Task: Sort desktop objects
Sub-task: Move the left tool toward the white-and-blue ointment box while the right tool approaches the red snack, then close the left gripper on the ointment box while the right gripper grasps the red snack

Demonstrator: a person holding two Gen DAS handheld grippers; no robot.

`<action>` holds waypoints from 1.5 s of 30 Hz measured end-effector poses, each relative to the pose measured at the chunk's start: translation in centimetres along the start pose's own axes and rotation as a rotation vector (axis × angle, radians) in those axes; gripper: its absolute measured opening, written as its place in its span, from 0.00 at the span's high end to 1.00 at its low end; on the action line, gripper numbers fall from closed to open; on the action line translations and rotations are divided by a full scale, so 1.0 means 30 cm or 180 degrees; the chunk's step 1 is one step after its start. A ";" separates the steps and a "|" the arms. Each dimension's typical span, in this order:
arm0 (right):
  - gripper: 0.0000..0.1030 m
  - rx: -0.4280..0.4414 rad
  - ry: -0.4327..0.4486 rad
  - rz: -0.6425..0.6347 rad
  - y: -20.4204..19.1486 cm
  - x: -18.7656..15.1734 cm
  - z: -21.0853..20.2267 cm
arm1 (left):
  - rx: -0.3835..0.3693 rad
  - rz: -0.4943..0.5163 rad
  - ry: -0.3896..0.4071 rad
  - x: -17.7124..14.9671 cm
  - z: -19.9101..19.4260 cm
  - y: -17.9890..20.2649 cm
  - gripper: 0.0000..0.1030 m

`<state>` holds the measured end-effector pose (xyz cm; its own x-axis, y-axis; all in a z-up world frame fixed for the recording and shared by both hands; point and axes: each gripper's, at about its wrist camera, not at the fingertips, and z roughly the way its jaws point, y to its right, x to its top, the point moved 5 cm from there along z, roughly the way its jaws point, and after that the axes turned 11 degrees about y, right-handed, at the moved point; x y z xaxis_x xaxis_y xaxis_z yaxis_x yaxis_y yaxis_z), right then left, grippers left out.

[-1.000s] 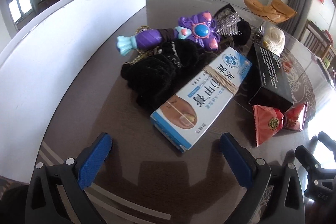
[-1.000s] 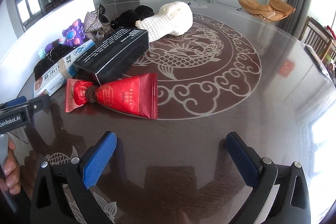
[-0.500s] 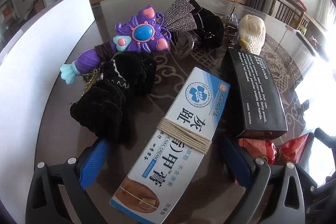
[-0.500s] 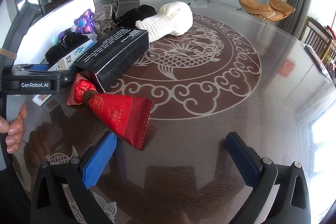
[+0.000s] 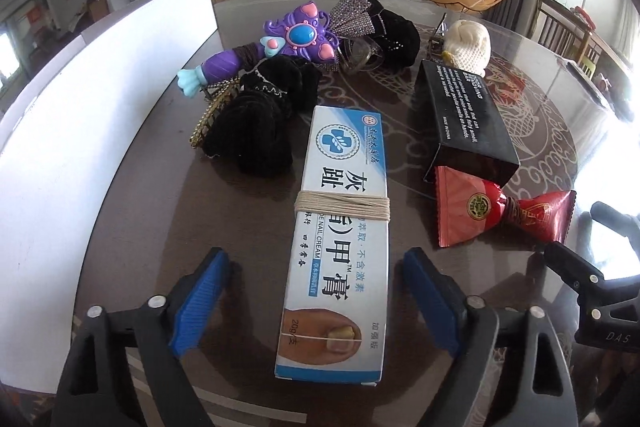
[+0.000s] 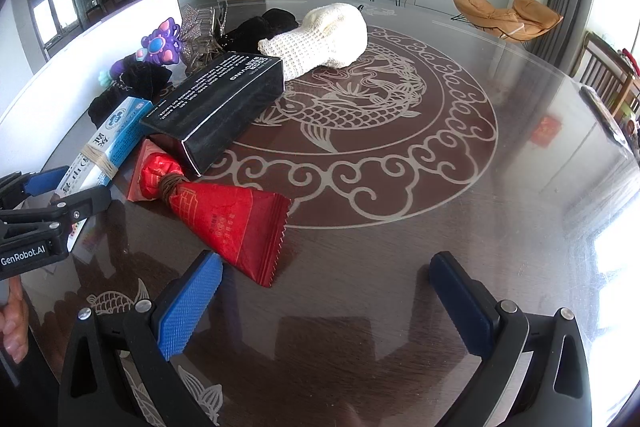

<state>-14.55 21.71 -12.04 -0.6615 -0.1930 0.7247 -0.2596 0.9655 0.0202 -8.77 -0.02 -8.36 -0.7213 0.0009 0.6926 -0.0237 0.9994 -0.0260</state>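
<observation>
Beneath our left gripper [image 5: 314, 301], jaws wide and just reopening astride the untouched cream box [image 5: 340, 227], lies a dark patterned table [image 6: 400, 187]; right gripper [image 6: 326, 301] gapes empty, red packet [image 6: 232, 227] beside it.

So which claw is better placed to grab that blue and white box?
Left. The left claw is open with the blue and white box already lying between its fingers, untouched. The right claw is open over bare table, with only the red packet near it.
</observation>
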 end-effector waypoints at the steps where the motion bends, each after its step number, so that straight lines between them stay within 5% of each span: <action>1: 0.00 -0.0001 0.0000 0.0000 0.000 0.000 0.000 | -0.0017 -0.0079 -0.0030 -0.004 0.007 -0.008 0.03; 45: 0.00 -0.0004 0.0003 0.0003 0.000 0.000 0.002 | 0.0018 -0.0114 -0.0010 -0.013 0.017 0.025 0.00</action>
<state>-14.60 21.70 -12.07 -0.6612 -0.1919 0.7252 -0.2580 0.9659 0.0204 -8.86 0.71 -9.03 -0.7220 -0.0350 0.6910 -0.0535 0.9986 -0.0053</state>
